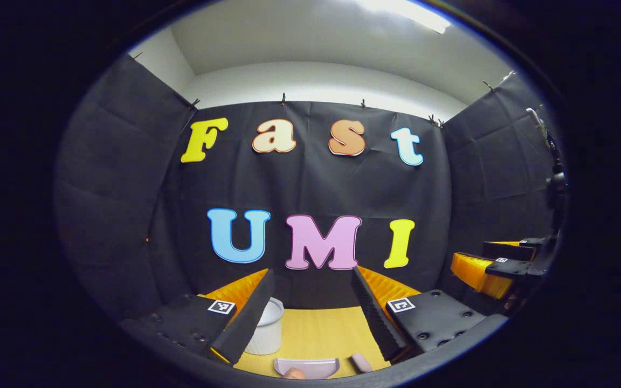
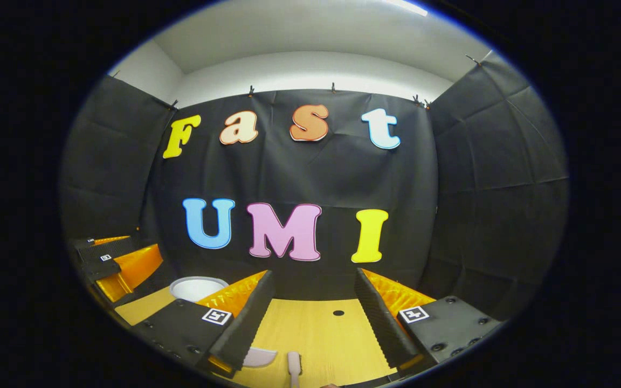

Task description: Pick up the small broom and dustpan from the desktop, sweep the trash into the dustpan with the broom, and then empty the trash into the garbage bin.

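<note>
Pale wood forms the counter point(image 1: 316, 328), seen low in both views beneath the black cloth wall. In the left gripper view, the left gripper point(image 1: 313, 318) hangs above the counter with its two fingers spread apart and nothing between them. A white garbage bin point(image 1: 267, 328) stands on the counter, partly behind the left finger. The lilac dustpan point(image 1: 306, 367) lies at the near edge, with the broom point(image 1: 361, 362) handle just beside it on the right. The right gripper point(image 1: 499, 269) appears farther off at the right margin. In the right gripper view, the right gripper point(image 2: 313, 323) is likewise held apart and empty; the broom point(image 2: 294, 366) lies between its fingers at the lower edge, the dustpan point(image 2: 259, 357) beside the left finger, and the garbage bin point(image 2: 197, 288) stands farther left, near the left gripper point(image 2: 122, 264).
</note>
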### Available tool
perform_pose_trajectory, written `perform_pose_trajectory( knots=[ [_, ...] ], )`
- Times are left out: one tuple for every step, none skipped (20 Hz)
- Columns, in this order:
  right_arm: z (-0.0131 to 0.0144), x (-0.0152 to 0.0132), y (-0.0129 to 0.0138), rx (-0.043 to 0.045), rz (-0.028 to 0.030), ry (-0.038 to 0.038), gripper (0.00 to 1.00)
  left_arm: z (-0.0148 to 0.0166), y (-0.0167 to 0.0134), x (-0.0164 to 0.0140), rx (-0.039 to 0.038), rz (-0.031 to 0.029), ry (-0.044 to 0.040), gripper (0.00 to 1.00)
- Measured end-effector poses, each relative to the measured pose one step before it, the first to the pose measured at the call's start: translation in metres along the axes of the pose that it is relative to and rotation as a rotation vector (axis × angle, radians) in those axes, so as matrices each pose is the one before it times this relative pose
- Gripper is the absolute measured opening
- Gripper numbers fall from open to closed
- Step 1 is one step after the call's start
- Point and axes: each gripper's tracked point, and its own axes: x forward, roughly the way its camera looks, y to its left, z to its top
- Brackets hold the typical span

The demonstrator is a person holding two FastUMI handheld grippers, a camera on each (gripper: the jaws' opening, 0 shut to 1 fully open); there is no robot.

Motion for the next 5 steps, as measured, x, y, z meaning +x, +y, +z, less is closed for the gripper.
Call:
perform_pose_trajectory(
  knots=[
    [0.00082, 0.00394, -0.00690, 0.02067, 0.01962, -0.00774, 0.96, 0.00104, -0.00248, 0.00002, 0.00538, -0.00188, -0.00423, 0.84],
    [0.00145, 0.00055, -0.00475, 0.00475, 0.01646, -0.02165, 0.96, 0.00159, 0.00133, -0.00111, -0.00336, 0.00407, 0.00083, 0.84],
    [-0.00006, -0.00369, -0.00057, -0.00277, 0.01233, -0.01603, 0.96, 0.00157, 0.00234, -0.00149, -0.00329, 0.00557, 0.00867, 0.84],
    [0.00030, -0.00170, 0.00087, -0.00627, 0.01556, -0.01822, 0.96, 0.00044, 0.00256, 0.00010, -0.00148, 0.01263, 0.00197, 0.84],
    [0.00184, -0.00431, 0.00450, -0.00360, 0.01296, -0.02105, 0.90, -0.00051, 0.00030, 0.00053, -0.00107, 0.01177, 0.00634, 0.84]
  ],
)
